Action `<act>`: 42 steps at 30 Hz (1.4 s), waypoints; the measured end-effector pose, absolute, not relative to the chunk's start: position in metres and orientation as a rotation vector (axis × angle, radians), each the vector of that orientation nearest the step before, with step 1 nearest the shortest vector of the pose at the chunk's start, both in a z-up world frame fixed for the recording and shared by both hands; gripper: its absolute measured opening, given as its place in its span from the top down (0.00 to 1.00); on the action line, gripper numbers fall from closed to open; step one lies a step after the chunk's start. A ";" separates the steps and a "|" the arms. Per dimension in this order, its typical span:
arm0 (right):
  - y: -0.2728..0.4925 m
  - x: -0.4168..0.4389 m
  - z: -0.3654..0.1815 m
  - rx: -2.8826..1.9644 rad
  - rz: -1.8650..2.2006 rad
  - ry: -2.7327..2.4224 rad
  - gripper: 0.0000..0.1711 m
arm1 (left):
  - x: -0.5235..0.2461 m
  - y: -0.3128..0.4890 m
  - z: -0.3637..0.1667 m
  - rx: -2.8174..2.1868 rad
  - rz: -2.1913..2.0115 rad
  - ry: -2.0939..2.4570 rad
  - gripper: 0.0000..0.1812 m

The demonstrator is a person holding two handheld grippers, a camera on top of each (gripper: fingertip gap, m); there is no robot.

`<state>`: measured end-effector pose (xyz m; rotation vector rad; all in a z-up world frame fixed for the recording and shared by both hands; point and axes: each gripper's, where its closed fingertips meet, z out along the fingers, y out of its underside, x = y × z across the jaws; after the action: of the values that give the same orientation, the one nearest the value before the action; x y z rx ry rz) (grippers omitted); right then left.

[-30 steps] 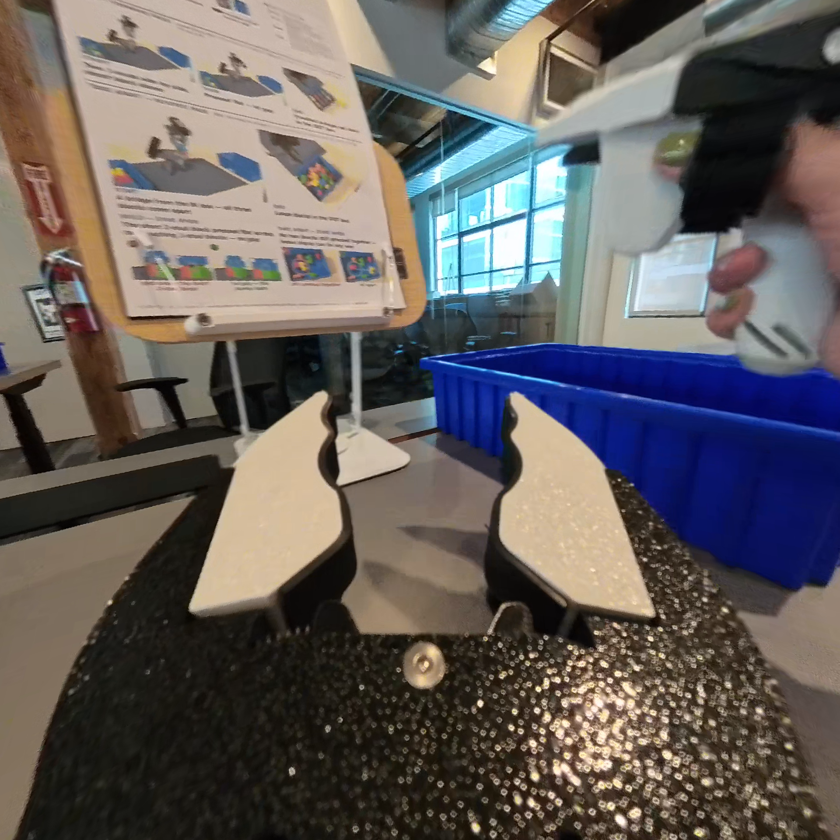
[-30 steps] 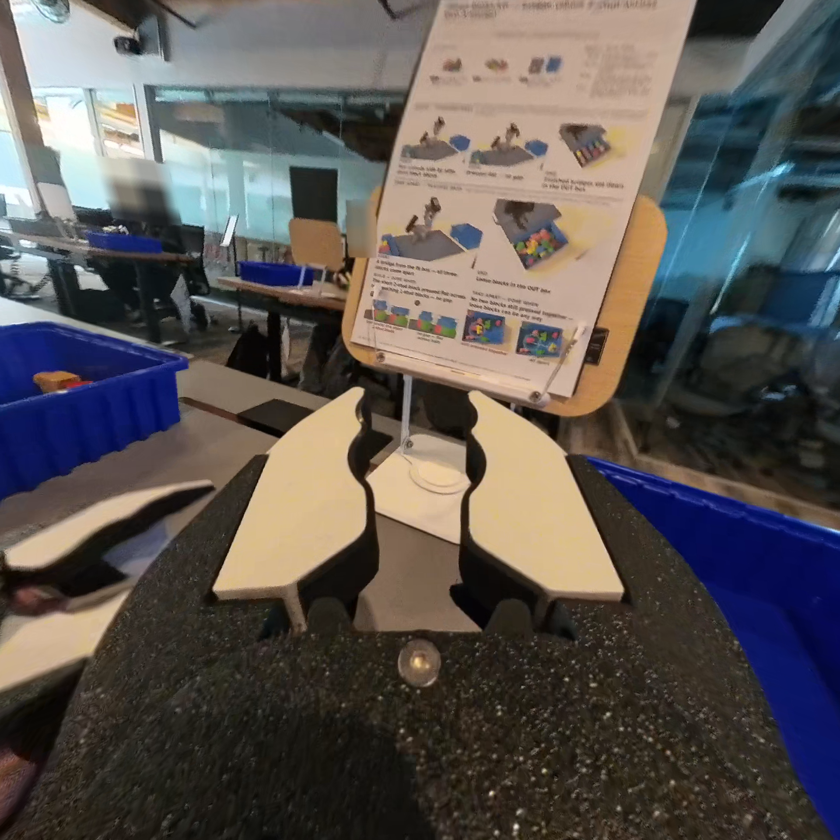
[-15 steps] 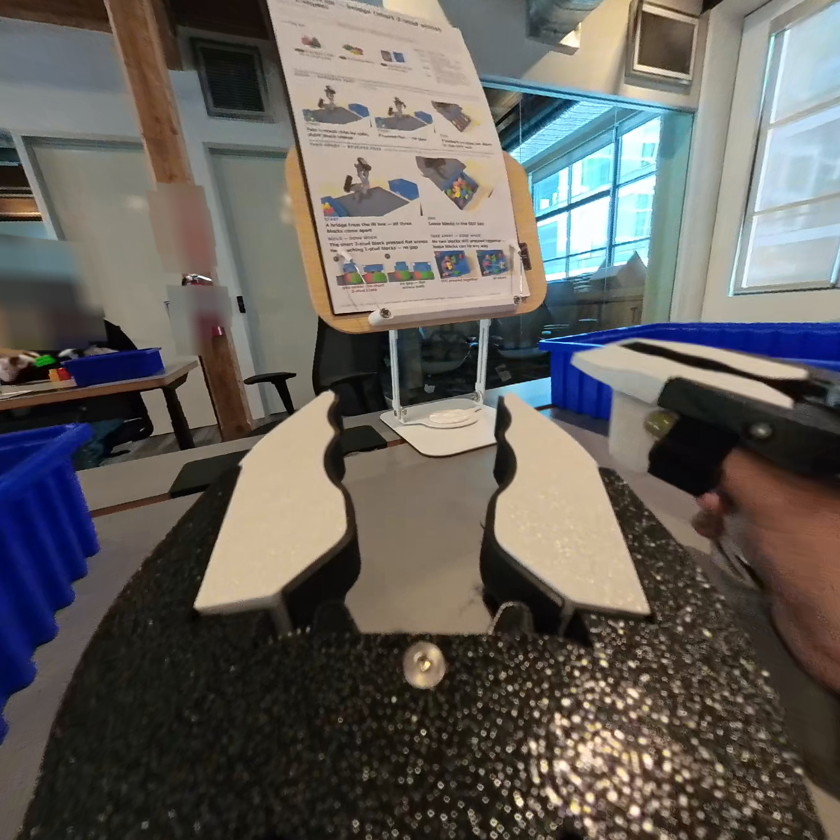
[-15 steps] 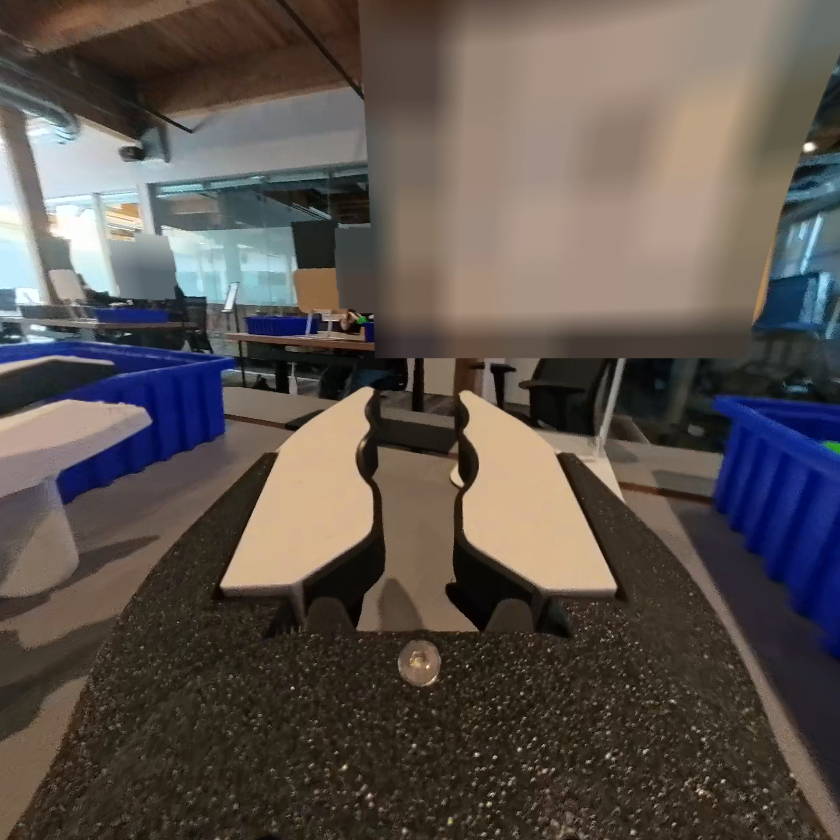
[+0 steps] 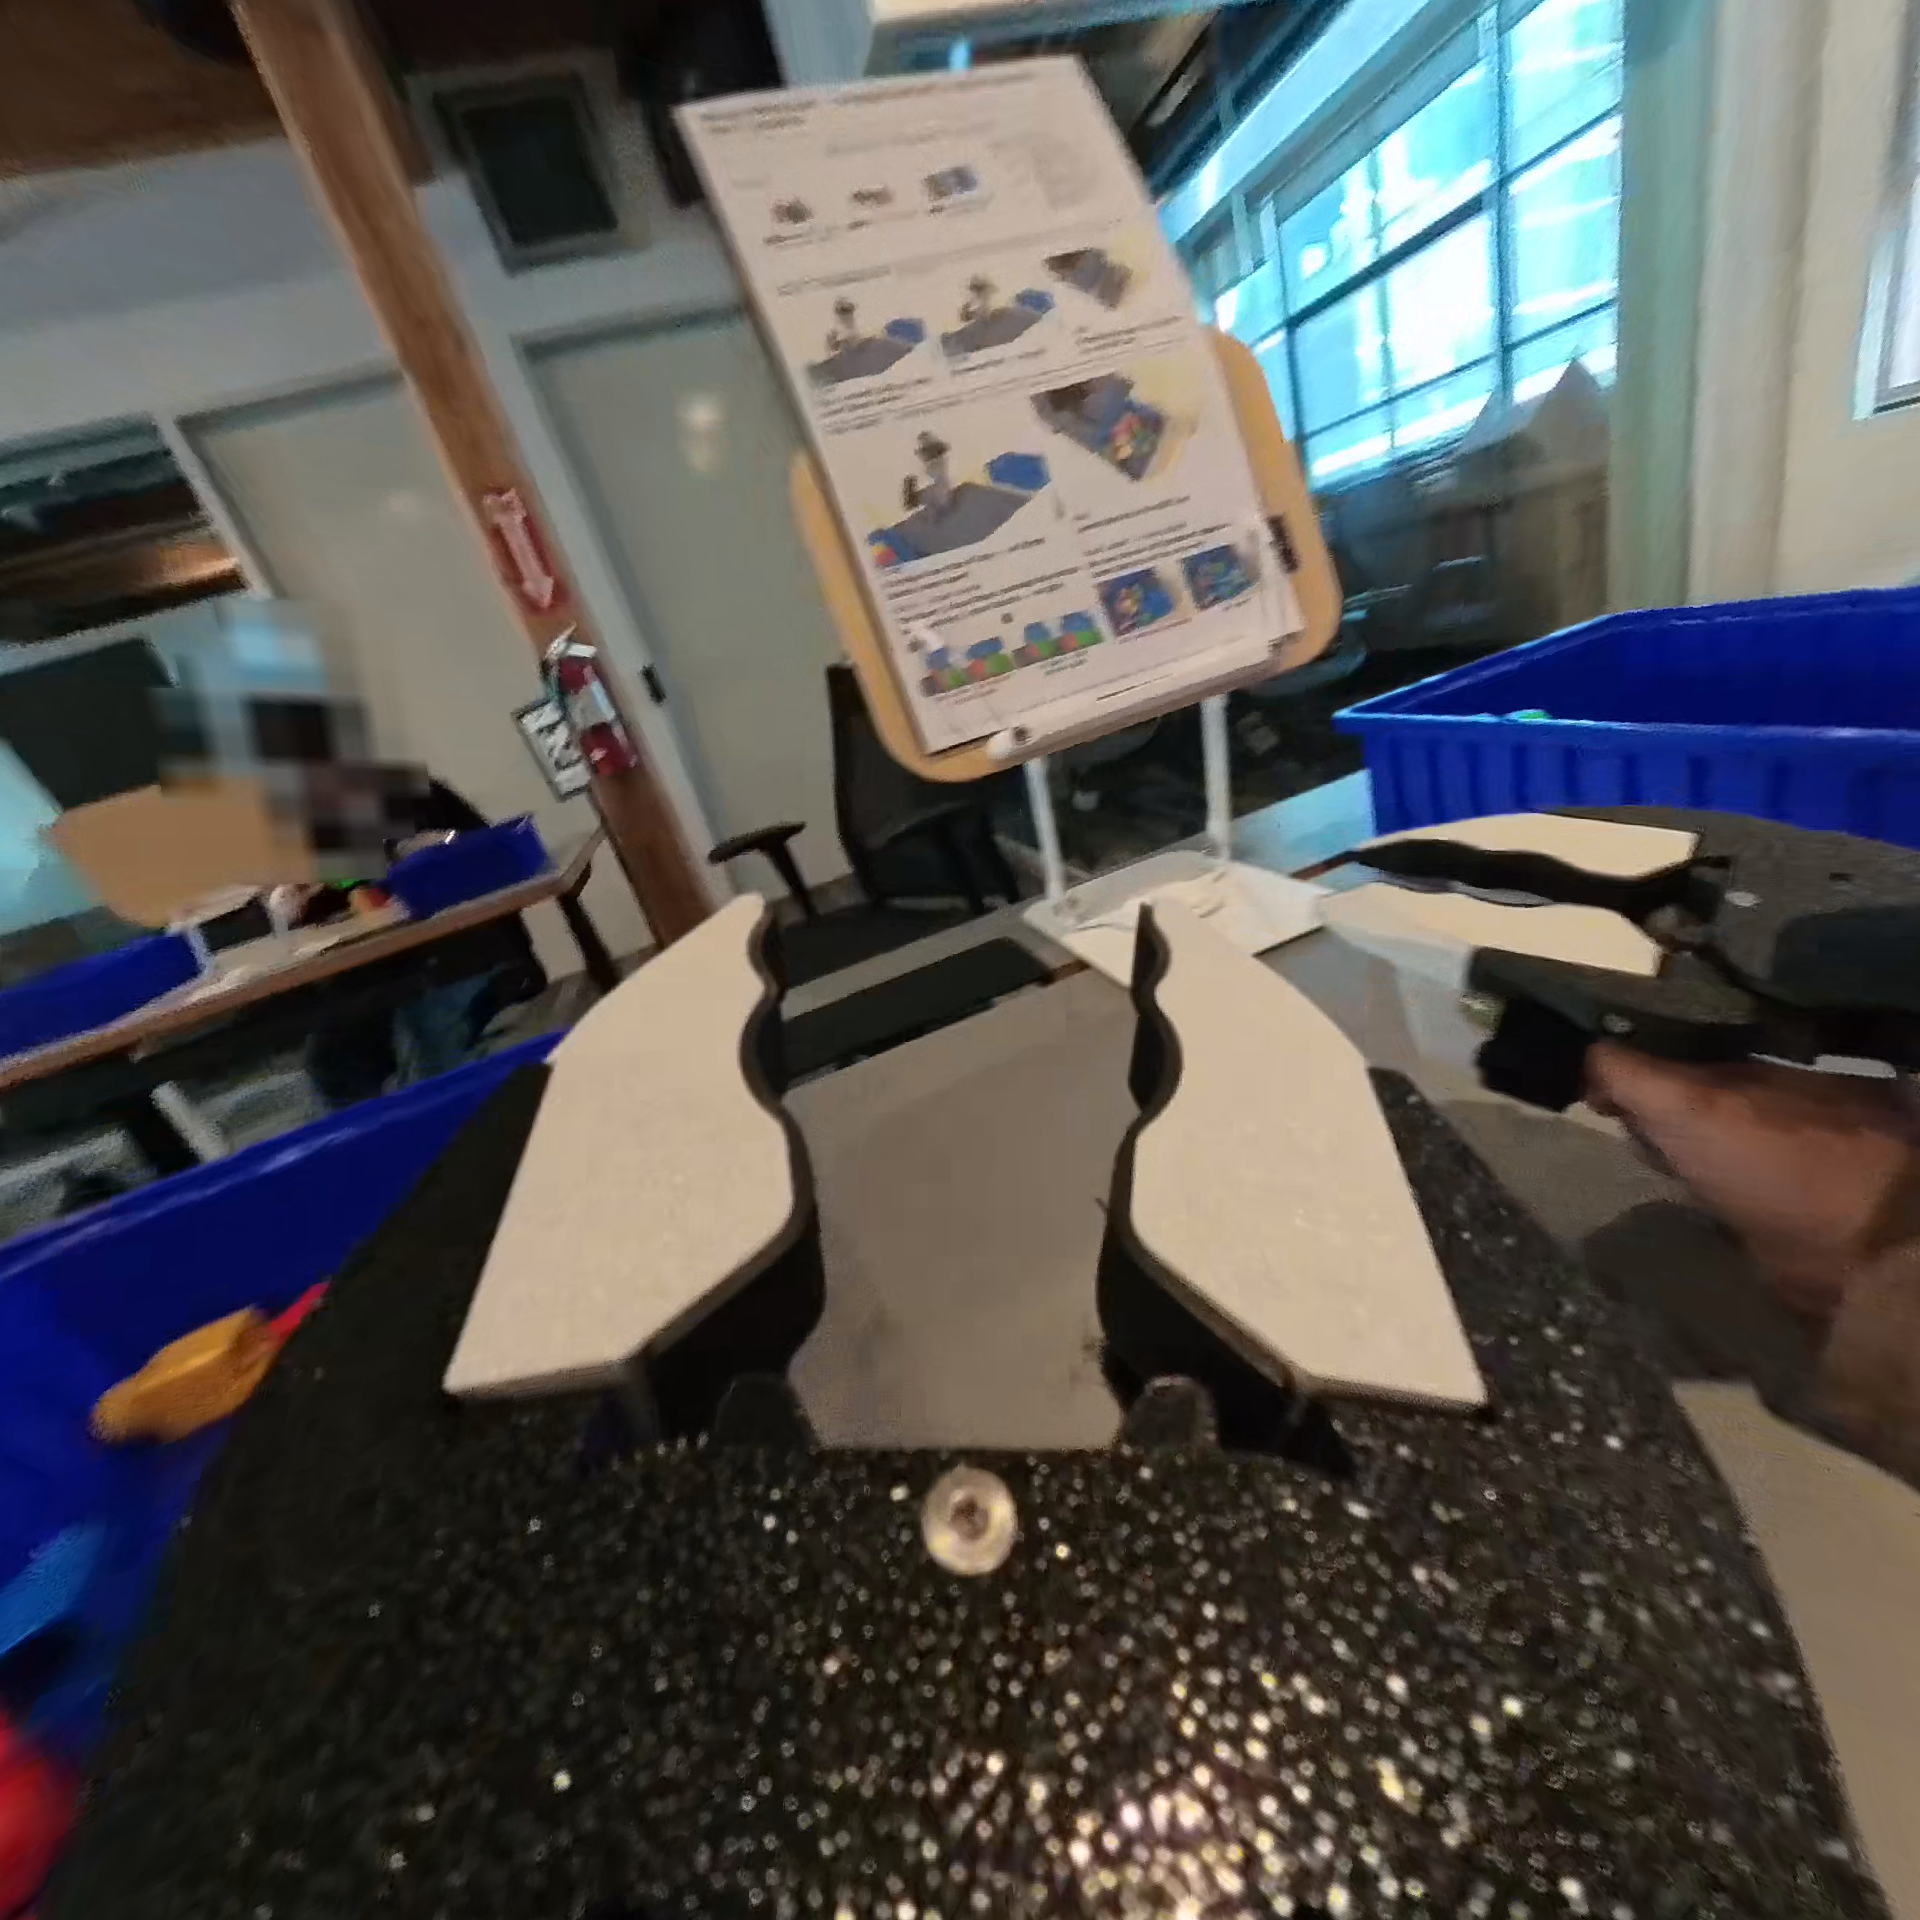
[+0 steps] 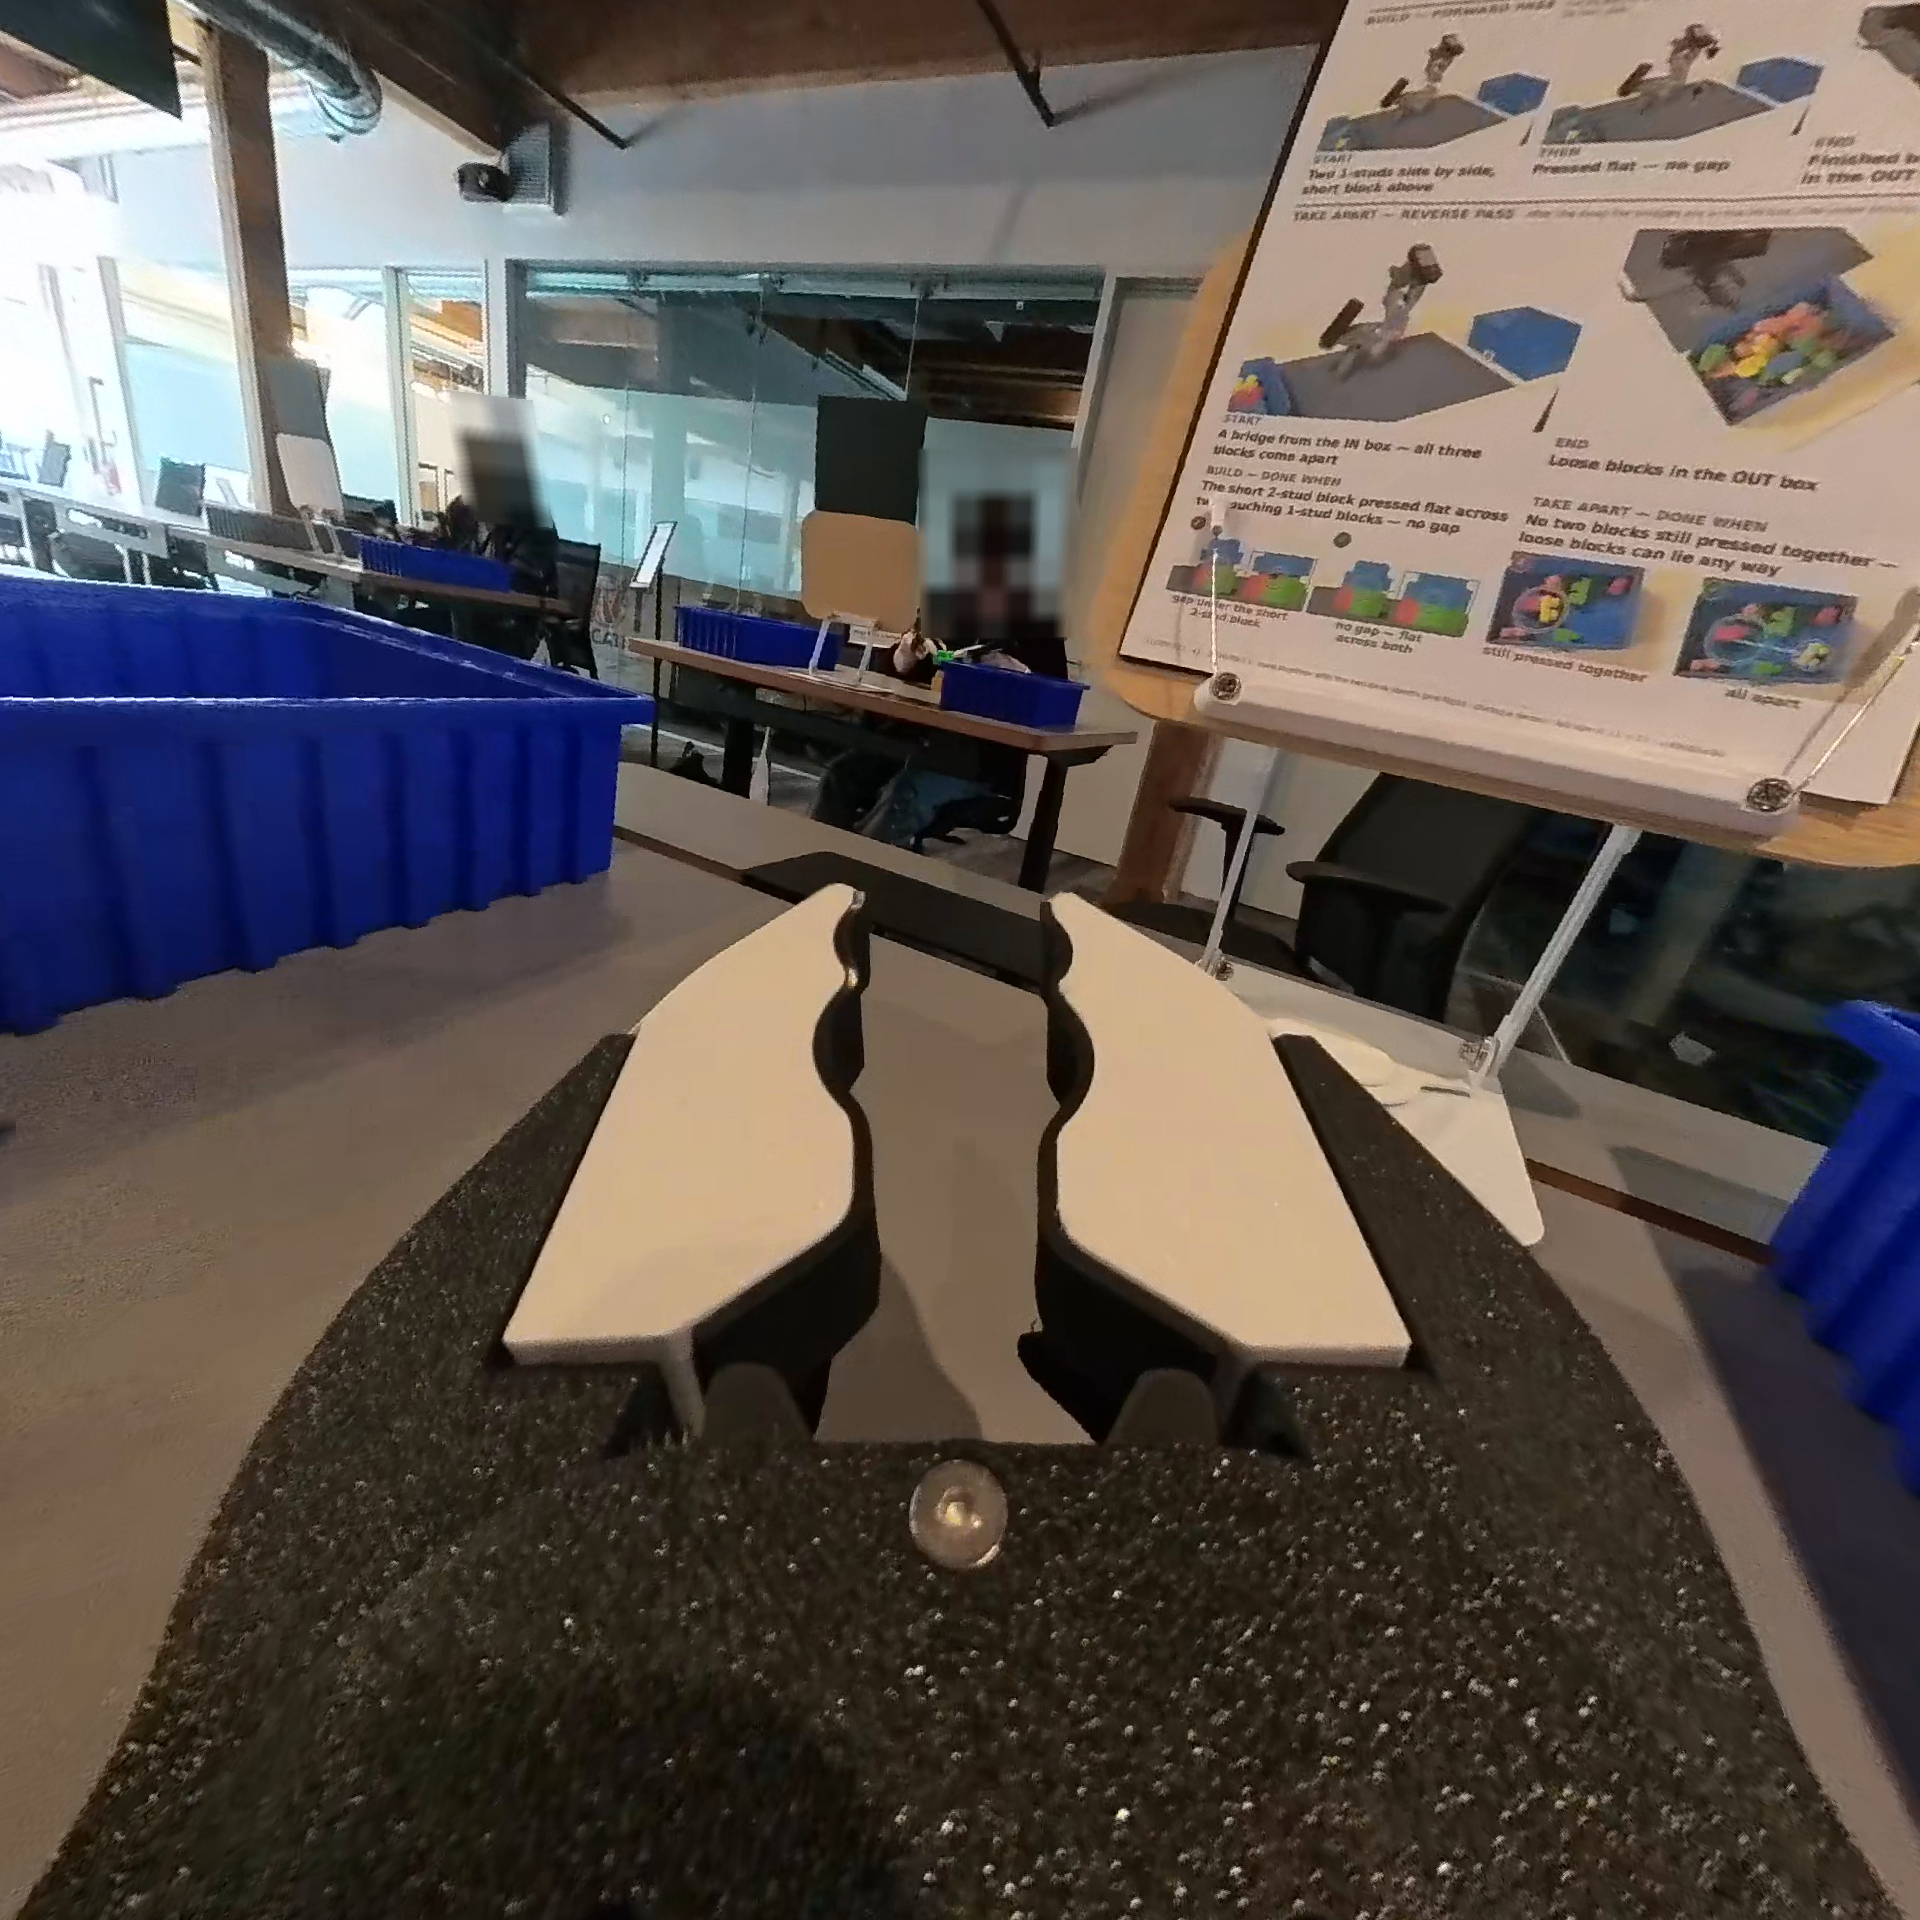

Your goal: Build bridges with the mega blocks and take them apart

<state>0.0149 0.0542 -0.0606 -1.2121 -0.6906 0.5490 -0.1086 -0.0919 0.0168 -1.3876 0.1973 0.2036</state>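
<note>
My left gripper (image 5: 951, 935) is open and empty, held above the grey table (image 5: 935, 1195). In the left wrist view a blue bin (image 5: 156, 1247) sits at the lower left. It holds an orange block (image 5: 177, 1371) and a blurred red block (image 5: 31, 1797). My right gripper (image 6: 951, 914) is open with a narrower gap and is empty. It also shows in the left wrist view (image 5: 1382, 883), at the right, held flat in a hand (image 5: 1766, 1195) with its fingers pointing left. No block lies on the table where I can see it.
An instruction board on a white stand (image 5: 1018, 416) stands at the table's far edge and shows in the right wrist view (image 6: 1558, 416). A second blue bin (image 5: 1662, 727) sits at the right. The right wrist view shows one bin on the left (image 6: 260, 748) and another bin's corner on the right (image 6: 1849, 1195).
Both views have swung left. The left bin with its blocks has come into the left view. The right gripper has dropped lower and its jaws have opened a little wider.
</note>
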 end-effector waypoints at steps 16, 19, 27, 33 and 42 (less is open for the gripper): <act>0.056 0.015 -0.063 -1.248 0.649 -0.658 0.82 | -0.369 -0.131 -0.065 -2.074 0.824 1.213 0.66; 0.057 0.015 -0.064 -1.257 0.662 -0.655 0.82 | -0.380 -0.131 -0.093 -2.206 0.754 1.407 0.69; 0.055 0.010 -0.067 -1.267 0.686 -0.677 0.82 | -0.403 -0.125 -0.126 -2.397 0.726 1.858 0.62; 0.056 0.009 -0.068 -1.278 0.697 -0.679 0.82 | -0.413 -0.127 -0.143 -2.340 0.795 2.249 0.60; 0.060 0.010 -0.071 -1.309 0.739 -0.651 0.81 | -0.434 -0.124 -0.158 -2.261 0.969 2.539 0.69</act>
<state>0.0099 0.0597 -0.0708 -1.3091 -0.6506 0.7387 -0.4340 -0.1244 -0.1582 -2.2607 2.5394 0.9689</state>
